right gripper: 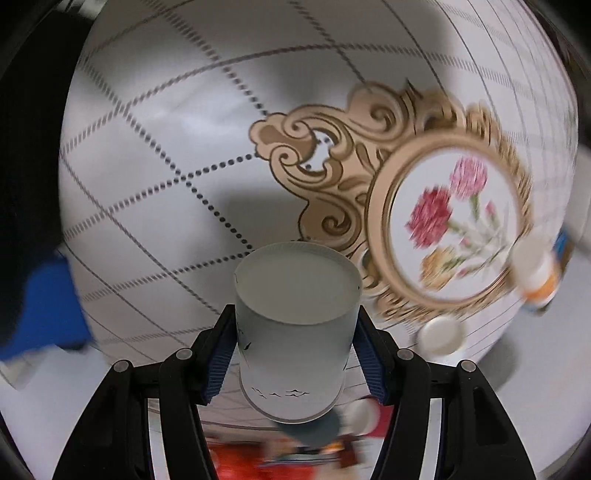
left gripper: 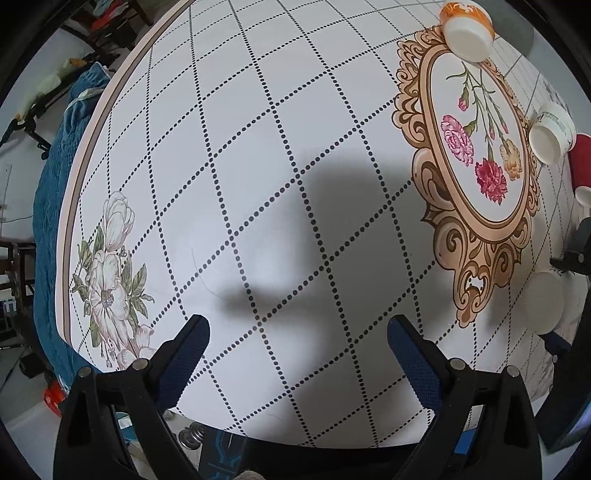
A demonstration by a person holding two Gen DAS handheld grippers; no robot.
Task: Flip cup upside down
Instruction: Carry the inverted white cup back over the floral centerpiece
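Note:
My right gripper point(right gripper: 293, 332) is shut on a white paper cup point(right gripper: 295, 332) with small black bird marks. The cup's flat base faces the camera and it hangs above the patterned table point(right gripper: 155, 206); the view is blurred by motion. The same cup shows at the right edge of the left wrist view point(left gripper: 545, 302), with the right gripper's dark fingers point(left gripper: 576, 254) around it. My left gripper point(left gripper: 297, 339) is open and empty above the table point(left gripper: 258, 166).
An orange and white cup point(left gripper: 467, 29) stands upside down at the far end of the flower medallion point(left gripper: 476, 147). A white cup point(left gripper: 552, 134) and a red cup point(left gripper: 581, 166) stand at the right. A blue cloth point(left gripper: 55, 184) hangs beyond the table's left edge.

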